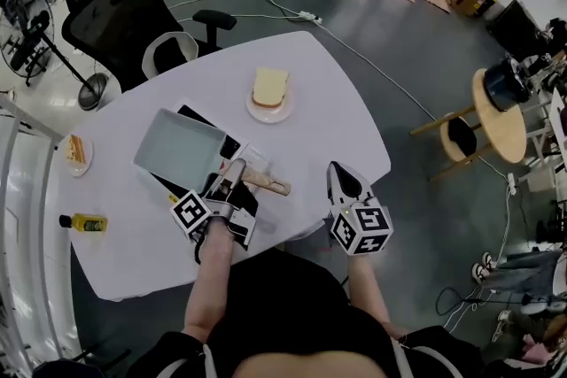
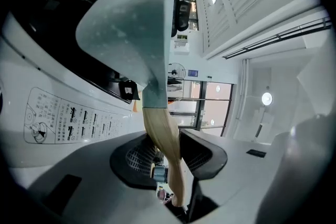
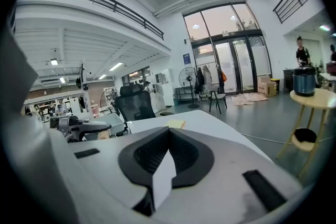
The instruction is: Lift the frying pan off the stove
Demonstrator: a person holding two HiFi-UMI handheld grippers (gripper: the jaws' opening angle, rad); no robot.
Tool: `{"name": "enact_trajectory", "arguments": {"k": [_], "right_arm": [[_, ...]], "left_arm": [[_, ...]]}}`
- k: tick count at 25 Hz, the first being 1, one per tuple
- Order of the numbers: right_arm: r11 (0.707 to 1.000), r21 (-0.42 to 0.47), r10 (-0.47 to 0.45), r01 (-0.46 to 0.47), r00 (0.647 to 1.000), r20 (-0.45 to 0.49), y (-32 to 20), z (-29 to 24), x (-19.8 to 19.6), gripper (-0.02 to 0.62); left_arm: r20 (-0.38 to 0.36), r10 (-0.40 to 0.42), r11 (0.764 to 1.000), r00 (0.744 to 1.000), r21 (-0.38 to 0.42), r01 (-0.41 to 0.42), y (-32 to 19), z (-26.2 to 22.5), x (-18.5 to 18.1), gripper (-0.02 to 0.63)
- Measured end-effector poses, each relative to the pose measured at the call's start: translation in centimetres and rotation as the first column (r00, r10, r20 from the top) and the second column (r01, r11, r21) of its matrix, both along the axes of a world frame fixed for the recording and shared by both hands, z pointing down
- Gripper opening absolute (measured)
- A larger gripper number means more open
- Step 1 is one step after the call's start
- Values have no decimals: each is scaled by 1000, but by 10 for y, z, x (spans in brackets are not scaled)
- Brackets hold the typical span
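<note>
A grey-blue rectangular frying pan [image 1: 180, 148] sits over the black induction stove [image 1: 232, 145] on the white table [image 1: 337, 111]. Its wooden handle [image 1: 266, 182] points toward me. My left gripper [image 1: 232, 177] is shut on that handle. In the left gripper view the handle [image 2: 161, 136] runs down between the pads of the left gripper [image 2: 169, 165]. There the pan [image 2: 131, 23] rises tilted above the stove [image 2: 58, 18], its underside showing. My right gripper [image 1: 344, 181] hovers at the table's front edge, shut and empty. In its own view the right gripper [image 3: 164, 165] faces along the table.
A plate with a bread slice [image 1: 269, 93] lies beyond the stove. A small plate of food [image 1: 78, 152] and a yellow bottle [image 1: 84, 223] are at the table's left edge. A black office chair [image 1: 115, 4] stands behind the table. A wooden stool with a pot [image 1: 500, 106] is far right.
</note>
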State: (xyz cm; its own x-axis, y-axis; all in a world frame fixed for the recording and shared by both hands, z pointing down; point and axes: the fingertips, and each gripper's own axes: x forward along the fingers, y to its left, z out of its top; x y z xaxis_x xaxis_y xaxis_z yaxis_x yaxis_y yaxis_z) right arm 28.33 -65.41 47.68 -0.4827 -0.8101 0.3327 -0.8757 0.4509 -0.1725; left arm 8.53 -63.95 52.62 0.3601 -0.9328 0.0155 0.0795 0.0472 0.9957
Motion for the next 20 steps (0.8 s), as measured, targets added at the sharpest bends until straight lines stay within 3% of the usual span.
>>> {"name": "enact_trajectory", "arguments": {"k": [10,14,20], "right_arm": [[1000,22,0,-1,999,47,15,-25,-13,3],[999,53,-10,8,999,42,14,-34,-25,3],[990,58,-130,126,990,64,17,-36,-78,3]], "left_arm": [[92,130,989,987,64,-136,31,-55,-12,133],[125,105,989,987,93,-117,42,-72,-36,133],[131,-1,996,991,84,-10,82,-78,-89,133]]}}
